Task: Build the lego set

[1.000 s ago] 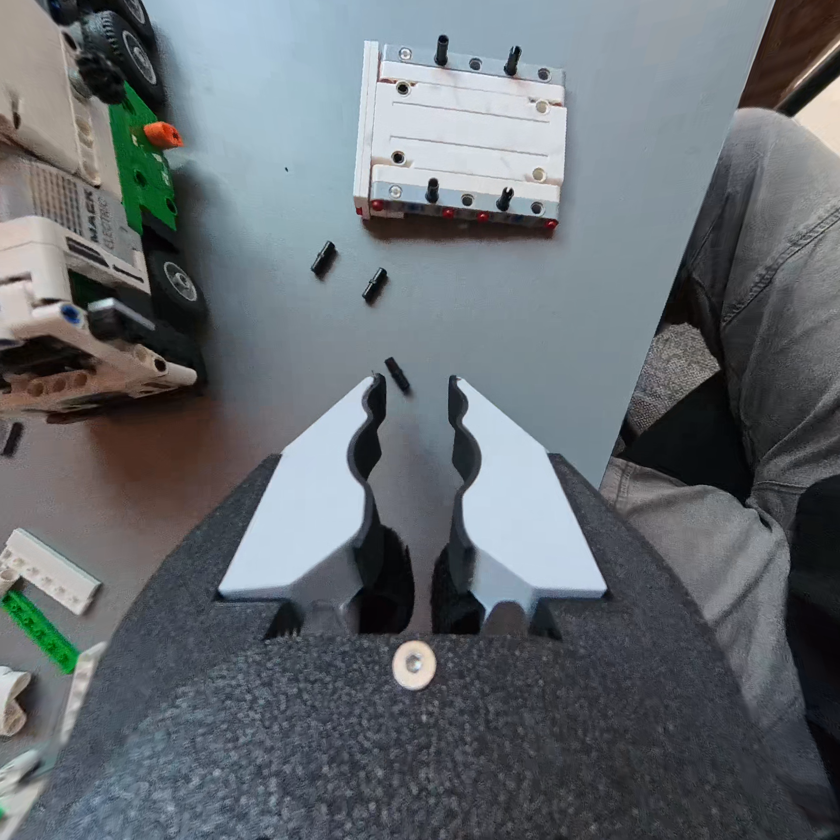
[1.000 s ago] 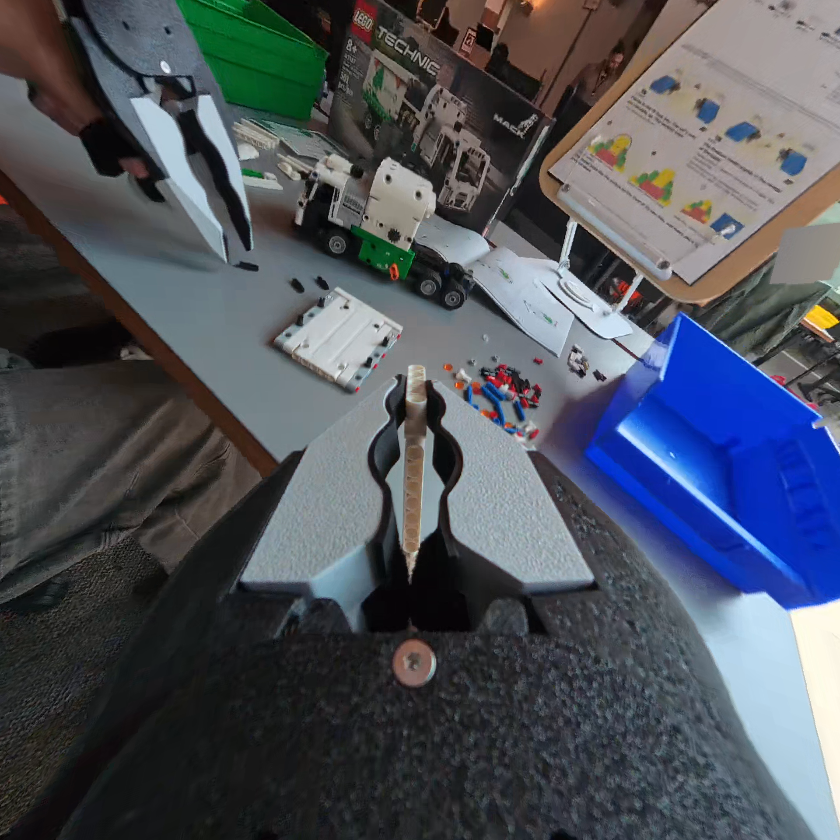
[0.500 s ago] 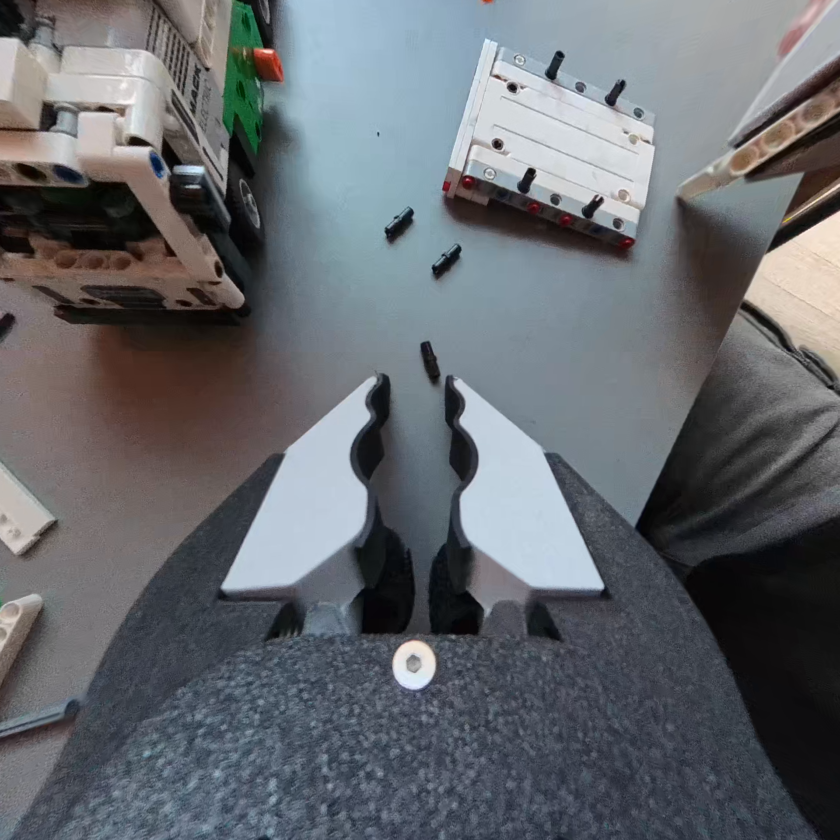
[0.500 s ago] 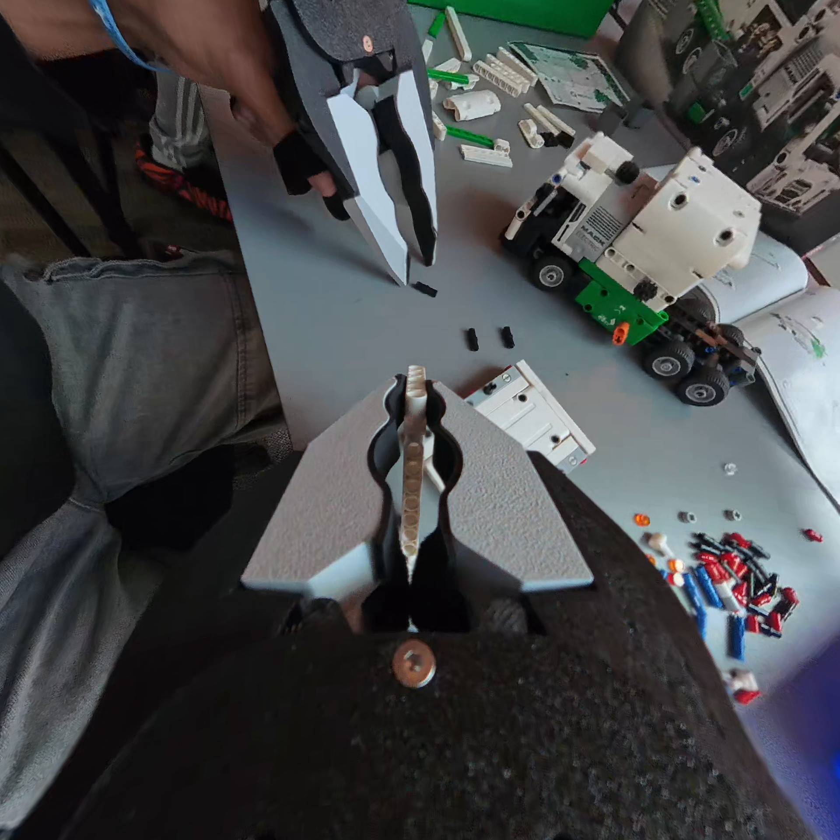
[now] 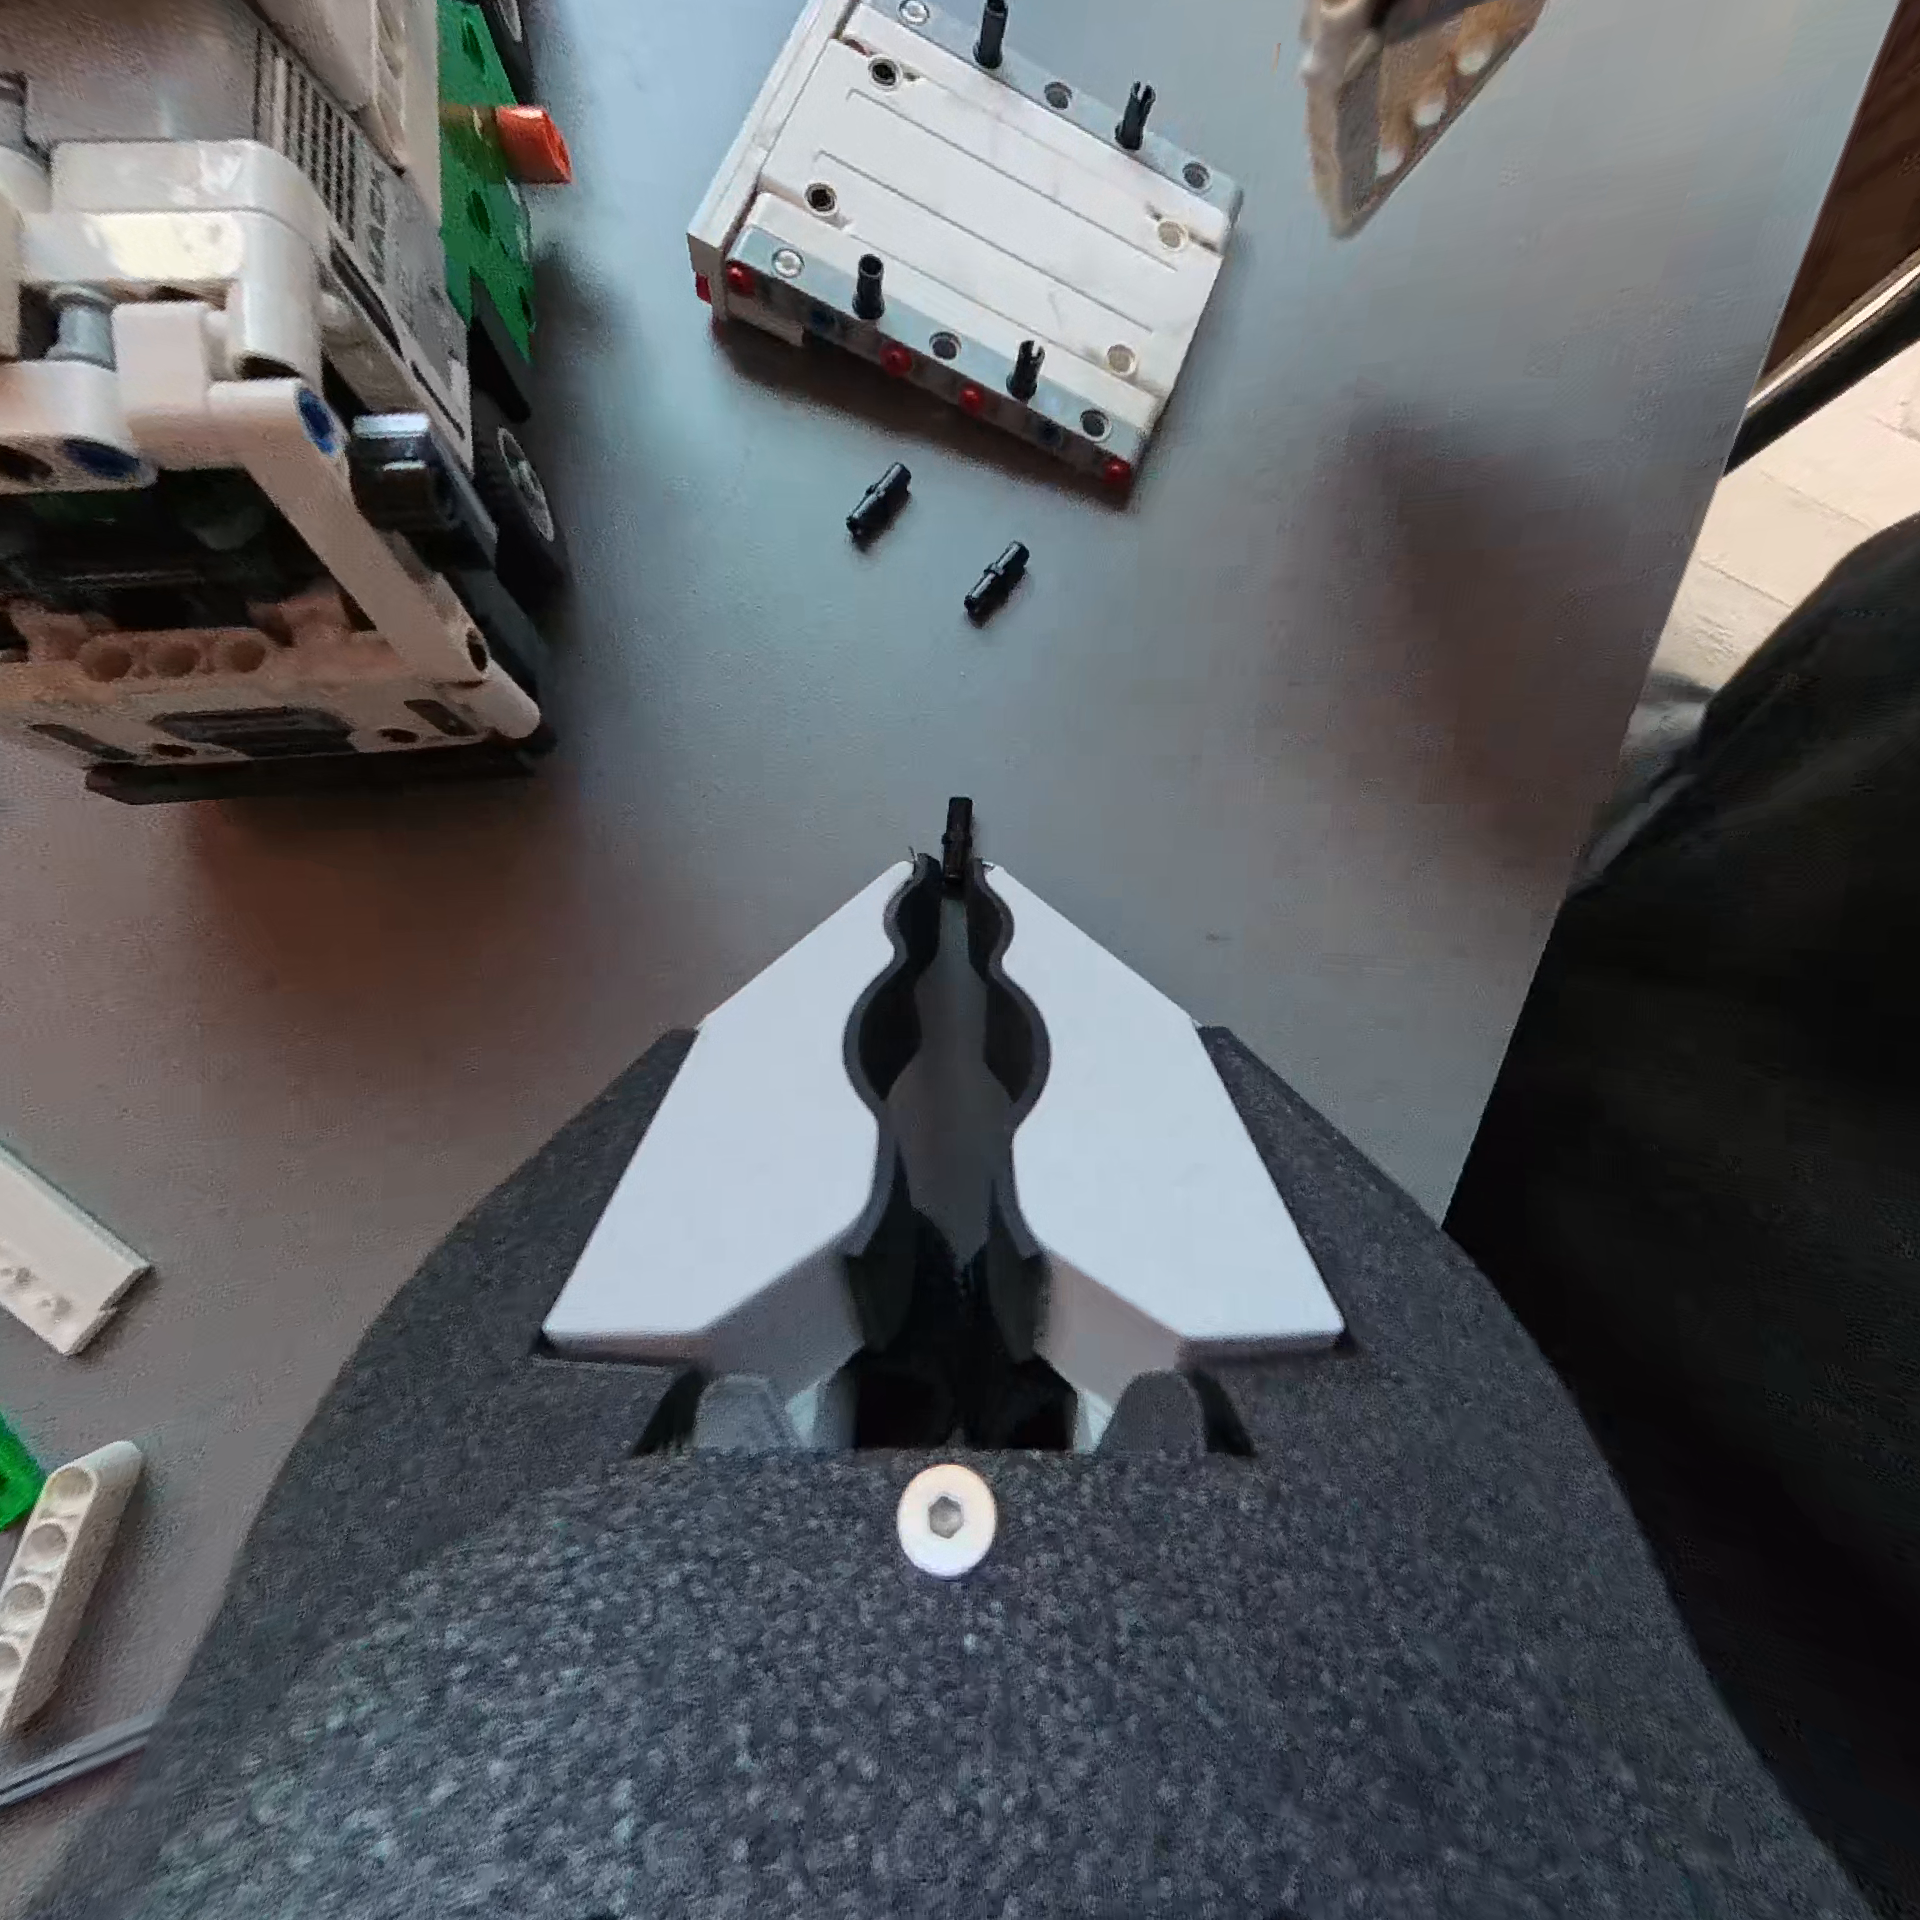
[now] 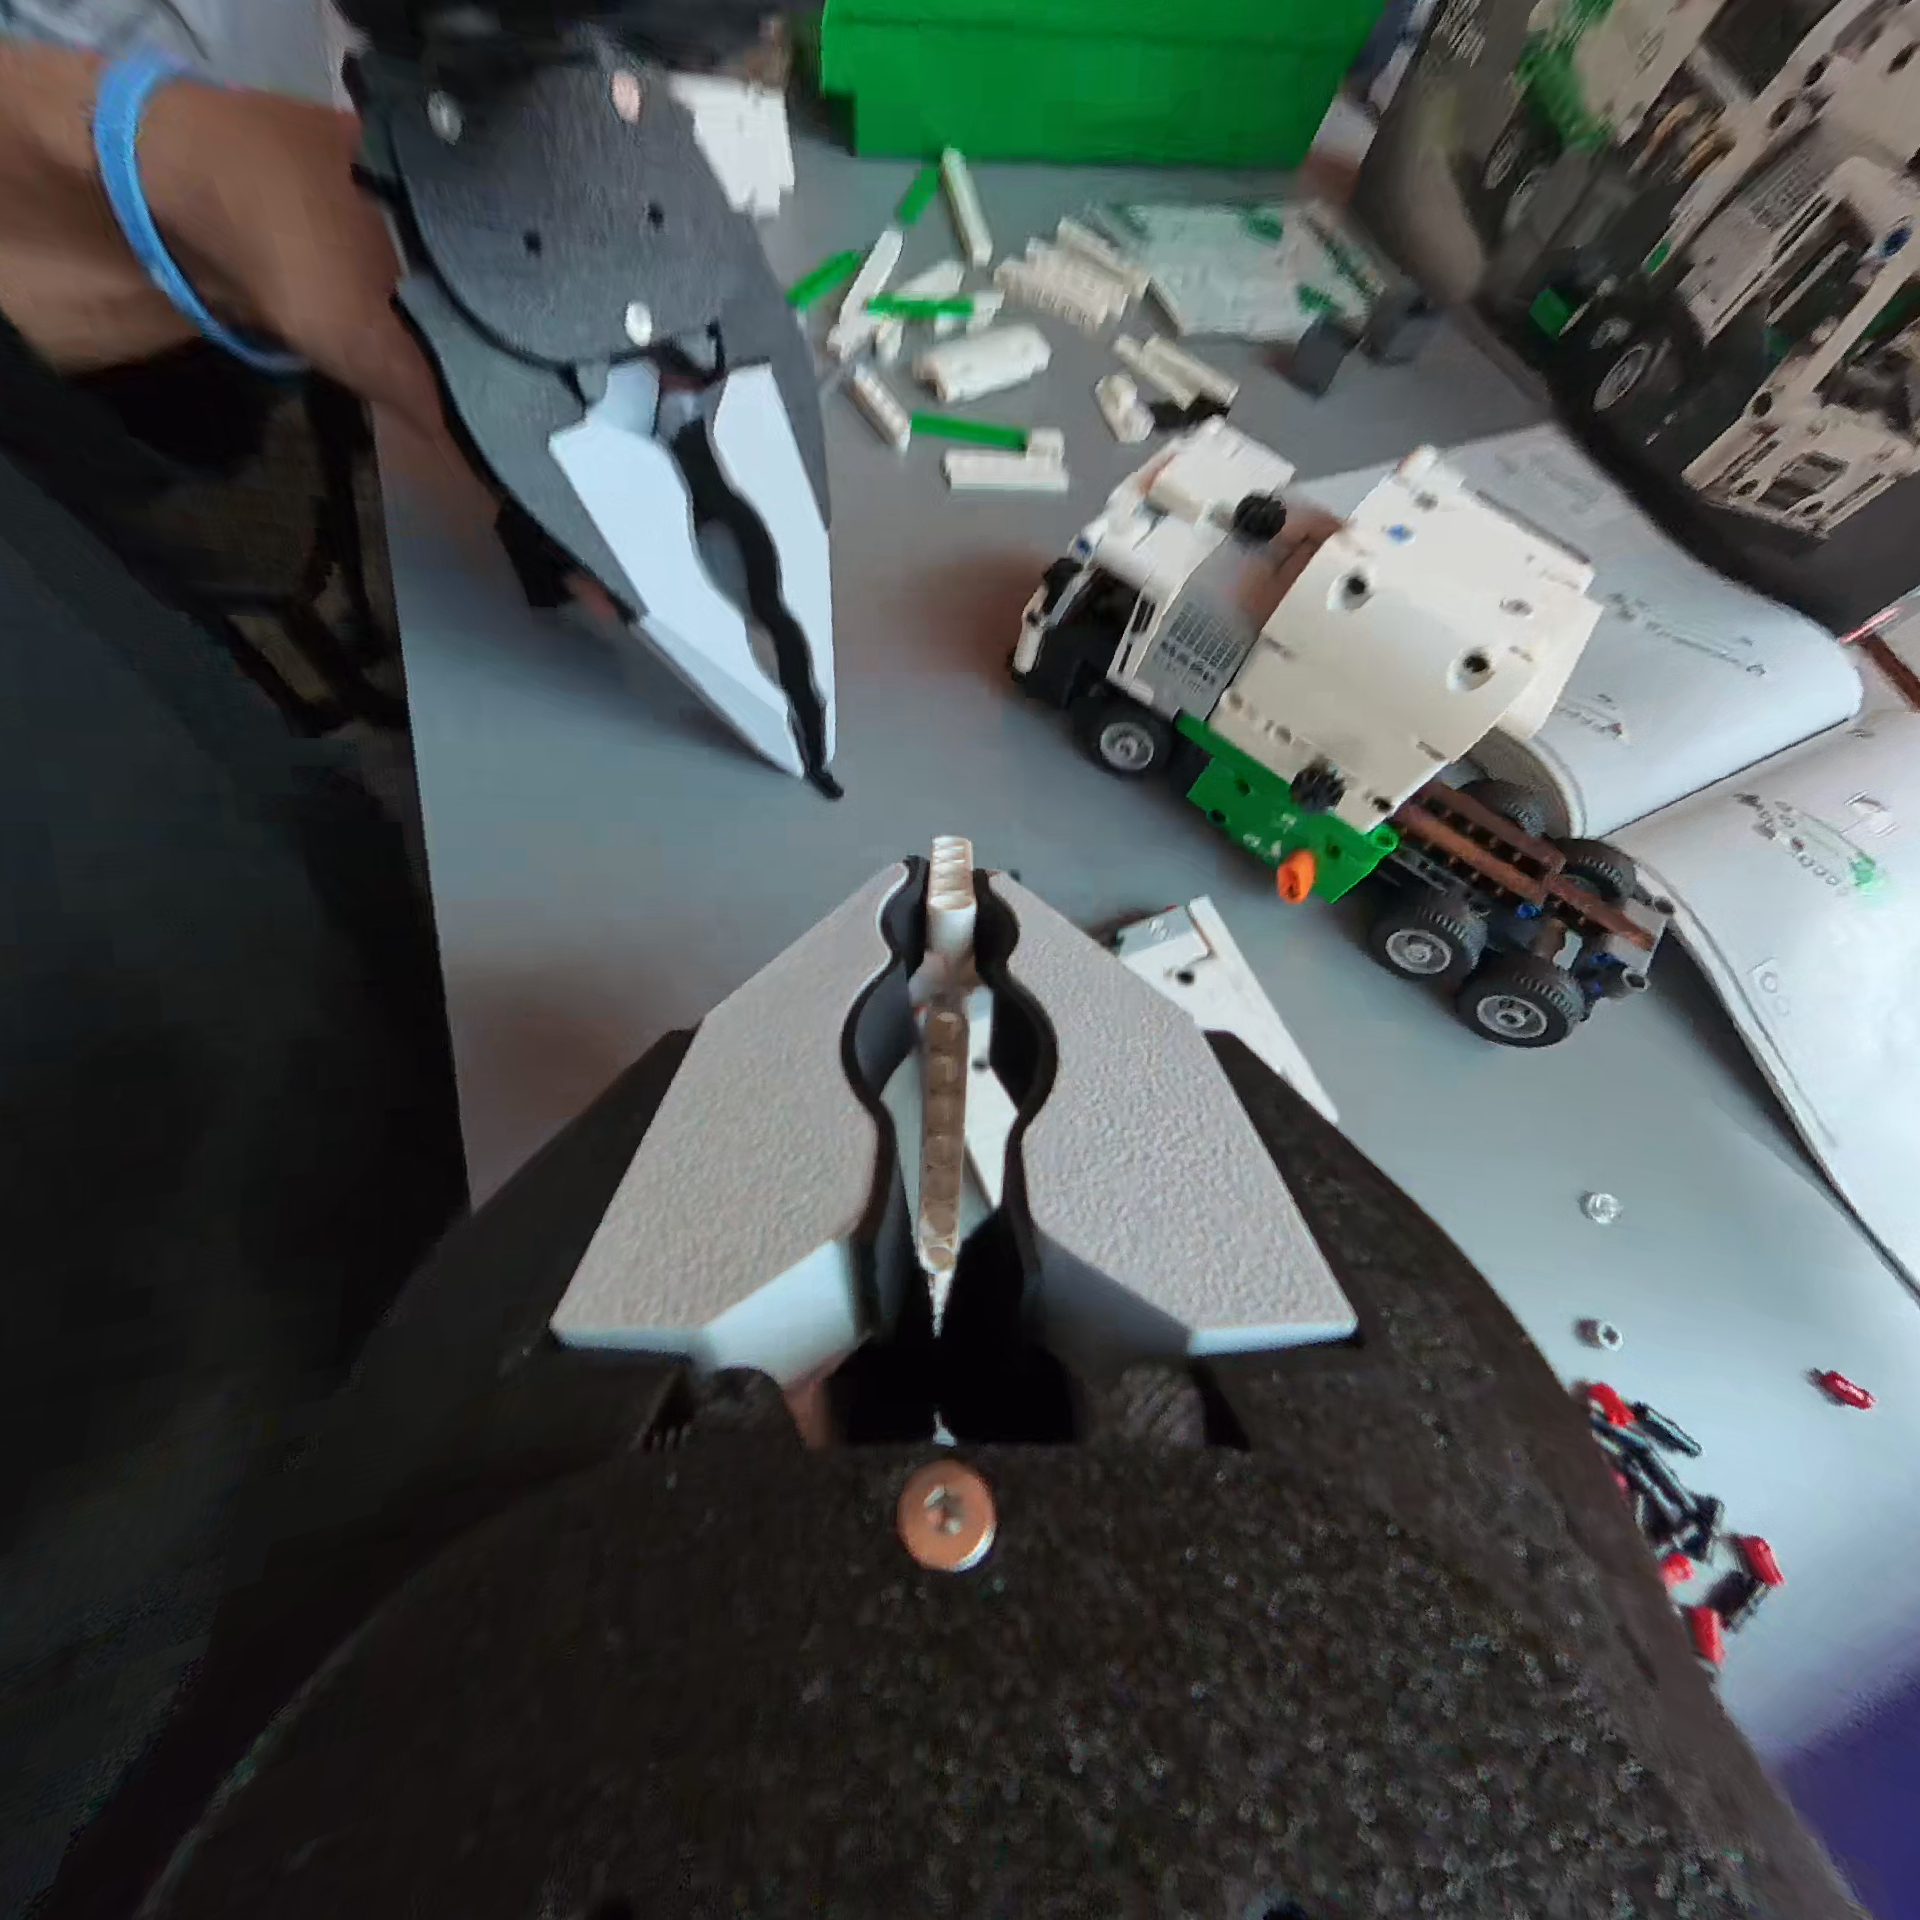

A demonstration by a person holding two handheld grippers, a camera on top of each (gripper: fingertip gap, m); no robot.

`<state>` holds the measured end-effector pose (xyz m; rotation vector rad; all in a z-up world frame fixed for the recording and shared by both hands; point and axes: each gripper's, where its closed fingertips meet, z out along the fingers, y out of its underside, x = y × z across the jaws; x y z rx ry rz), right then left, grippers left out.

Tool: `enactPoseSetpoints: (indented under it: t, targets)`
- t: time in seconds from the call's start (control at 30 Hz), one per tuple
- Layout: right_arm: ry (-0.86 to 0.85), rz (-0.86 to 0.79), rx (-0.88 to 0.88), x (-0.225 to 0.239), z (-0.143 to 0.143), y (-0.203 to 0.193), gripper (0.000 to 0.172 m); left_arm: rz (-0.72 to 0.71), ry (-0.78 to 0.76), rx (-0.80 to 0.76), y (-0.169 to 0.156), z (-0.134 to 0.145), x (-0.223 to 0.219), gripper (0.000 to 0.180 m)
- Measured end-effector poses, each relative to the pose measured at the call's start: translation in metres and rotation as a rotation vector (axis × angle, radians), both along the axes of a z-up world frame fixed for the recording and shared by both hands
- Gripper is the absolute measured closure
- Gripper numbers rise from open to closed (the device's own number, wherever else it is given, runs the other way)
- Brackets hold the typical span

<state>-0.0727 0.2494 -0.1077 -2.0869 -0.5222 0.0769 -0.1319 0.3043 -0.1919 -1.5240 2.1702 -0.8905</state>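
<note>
— At my left gripper [image 5: 956, 868] tips, shut on a black pin [image 5: 957, 831] over the table [image 5: 1299, 727]: tiny, stiff, slick.

— Right?

— Right gripper [image 6: 951, 883] clamps a white beam [image 6: 951, 878]; light, rigid, probably. Hold flat sides.

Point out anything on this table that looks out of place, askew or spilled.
Two black pins lie loose on the grey table, beside the white panel where four others stand plugged in. Red, blue and black small parts lie scattered at the right edge. Nothing looks damaged.
</note>
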Motion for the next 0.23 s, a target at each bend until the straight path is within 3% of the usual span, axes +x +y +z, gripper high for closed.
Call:
enactPoseSetpoints:
  t: [0.17, 0.23]
  targets:
    - [-0.354, 0.093, -0.344, 0.016, -0.043, -0.038, 0.166, -0.017, -0.034, -0.009, -0.003, 0.0, 0.001, 0.177]
    - [-0.402, 0.15, -0.42, 0.013, -0.051, -0.045, 0.166, -0.021, -0.047, -0.026, -0.005, 0.0, 0.002, 0.177]
